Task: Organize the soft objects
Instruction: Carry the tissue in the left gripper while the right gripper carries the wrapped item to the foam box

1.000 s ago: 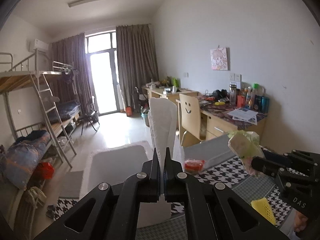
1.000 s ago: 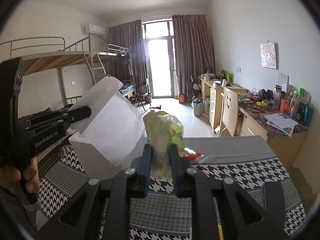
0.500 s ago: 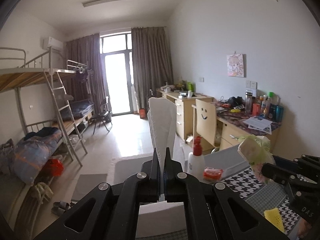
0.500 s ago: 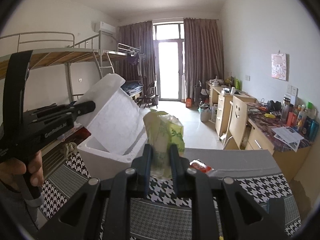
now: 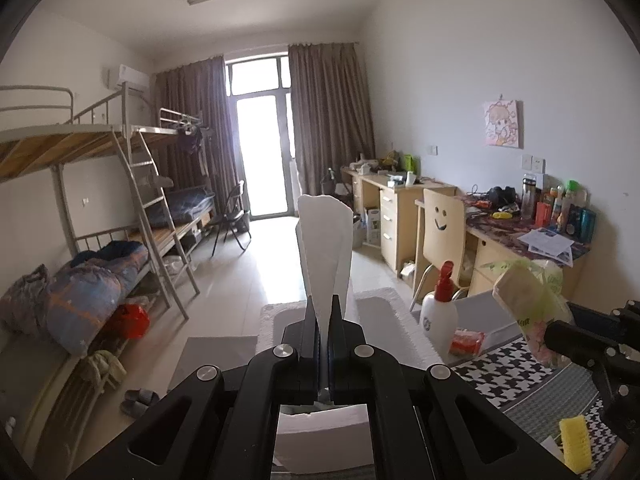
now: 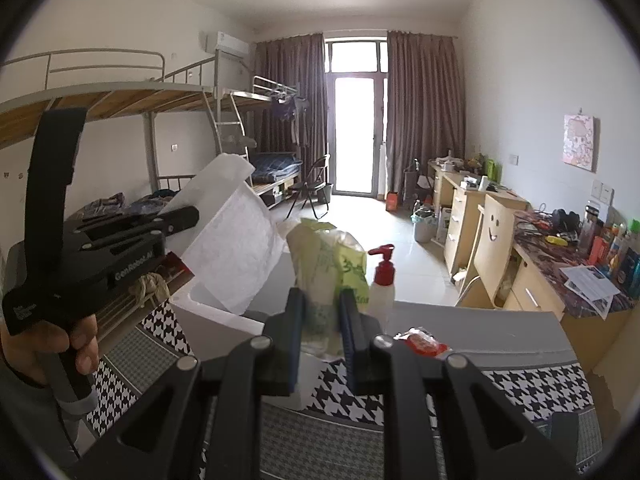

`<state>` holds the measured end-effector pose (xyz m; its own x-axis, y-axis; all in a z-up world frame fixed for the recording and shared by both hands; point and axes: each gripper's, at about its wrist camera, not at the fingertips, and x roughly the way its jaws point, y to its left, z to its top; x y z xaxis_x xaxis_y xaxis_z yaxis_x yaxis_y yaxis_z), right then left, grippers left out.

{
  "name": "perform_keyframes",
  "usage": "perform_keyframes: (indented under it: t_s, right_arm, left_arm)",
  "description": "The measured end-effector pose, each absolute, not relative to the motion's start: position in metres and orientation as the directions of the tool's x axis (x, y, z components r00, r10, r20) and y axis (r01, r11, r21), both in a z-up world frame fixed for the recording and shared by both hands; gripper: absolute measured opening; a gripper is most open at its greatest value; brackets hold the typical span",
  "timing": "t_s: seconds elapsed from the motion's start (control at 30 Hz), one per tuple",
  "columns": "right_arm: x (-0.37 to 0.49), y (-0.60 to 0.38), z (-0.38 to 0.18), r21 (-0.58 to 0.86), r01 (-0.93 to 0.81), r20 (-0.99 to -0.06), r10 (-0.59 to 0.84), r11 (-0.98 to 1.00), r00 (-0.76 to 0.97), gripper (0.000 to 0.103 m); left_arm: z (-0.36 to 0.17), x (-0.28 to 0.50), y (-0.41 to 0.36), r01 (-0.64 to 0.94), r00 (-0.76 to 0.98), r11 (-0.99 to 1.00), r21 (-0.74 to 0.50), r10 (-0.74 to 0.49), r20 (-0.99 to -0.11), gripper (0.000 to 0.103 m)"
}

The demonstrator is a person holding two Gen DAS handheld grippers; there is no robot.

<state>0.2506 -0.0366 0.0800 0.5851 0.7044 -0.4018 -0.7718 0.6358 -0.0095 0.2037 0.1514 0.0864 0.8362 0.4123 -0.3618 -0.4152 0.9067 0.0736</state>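
My left gripper (image 5: 324,320) is shut on the lower edge of a white quilted sheet (image 5: 326,248), which stands upright over an open white foam box (image 5: 392,320). In the right wrist view the left gripper (image 6: 180,216) holds that sheet (image 6: 236,252) tilted above the box (image 6: 216,316), with a person's hand (image 6: 52,340) on its handle. My right gripper (image 6: 322,308) is shut on a soft green and yellow plastic pack (image 6: 324,268). From the left it shows at the right edge as the right gripper (image 5: 560,332) with the pack (image 5: 528,296) in it.
A white bottle with a red pump (image 6: 382,284) and a red packet (image 6: 424,342) sit on the houndstooth tablecloth (image 6: 520,392) beside the box. A yellow sponge (image 5: 574,444) lies near the front right. Bunk beds stand on the left; desks and a chair stand on the right.
Both grippers have shifted sideways with their loads still held. The room has slid right in both views, and the red-pump bottle has come into sight beside the box.
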Motion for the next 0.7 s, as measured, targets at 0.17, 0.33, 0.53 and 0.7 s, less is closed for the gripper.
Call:
perform_keyframes:
  t_s: [0.17,0.33,0.53,0.7]
  right_arm:
    - [0.252,-0.027,0.082,-0.021,-0.778,-0.409,0.704,0.628,0.58,0.022]
    - [0.257,-0.024,0.079,-0.028,-0.777,-0.424,0.696,0.629,0.579,0.022]
    - [0.259,-0.016,0.078,-0.034,-0.768,-0.44,0.681,0.639,0.586,0.022]
    - [0.26,-0.01,0.079,-0.035,-0.769,-0.448,0.678,0.638,0.583,0.022]
  left_arm:
    - [0.081,0.207,0.155,-0.408,0.833,0.91,0.069,0.402,-0.381,0.002]
    - [0.071,0.215,0.165,-0.41,0.823,0.91,0.059,0.397,-0.408,0.002]
    - [0.06,0.224,0.171,-0.403,0.804,0.913,0.062,0.385,-0.453,0.004]
    - [0.047,0.23,0.18,-0.4,0.785,0.915,0.049,0.369,-0.498,0.066]
